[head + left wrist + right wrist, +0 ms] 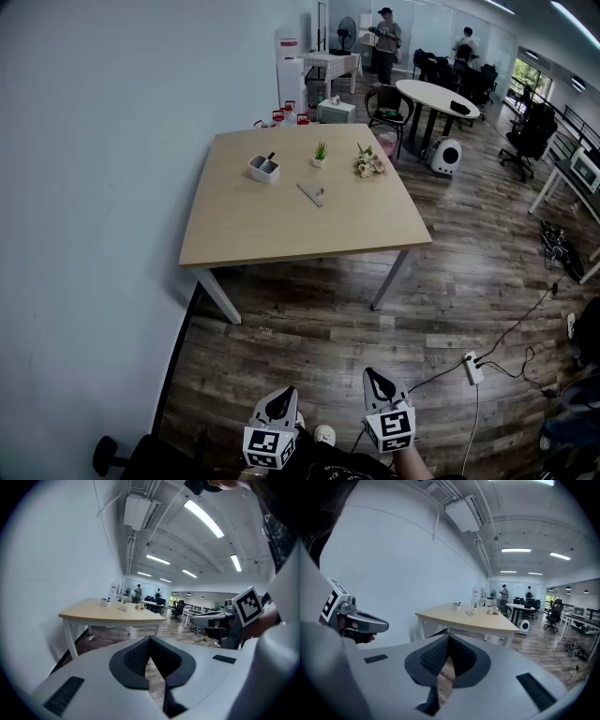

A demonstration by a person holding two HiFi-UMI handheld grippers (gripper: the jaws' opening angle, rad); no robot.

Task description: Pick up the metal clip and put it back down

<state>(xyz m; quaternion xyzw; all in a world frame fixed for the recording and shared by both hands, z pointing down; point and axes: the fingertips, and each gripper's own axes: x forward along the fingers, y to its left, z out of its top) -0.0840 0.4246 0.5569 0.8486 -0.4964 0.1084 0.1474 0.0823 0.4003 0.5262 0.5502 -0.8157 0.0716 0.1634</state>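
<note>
Left tool point(279, 399) and right tool point(379, 380) closed, empty, partly cropped, metal clip point(311, 193) tiny on far table point(281, 234)

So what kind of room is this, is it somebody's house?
Probably not a house: it looks like an open office. There are black swivel chairs, a round meeting table, and long strip lights on the ceiling.

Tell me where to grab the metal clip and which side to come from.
Likely best: grip the metal clip across its narrow width, coming straight down from above. It lies flat on the table, long and thin, with nothing touching it. Its finer shape is too small to tell.
</note>
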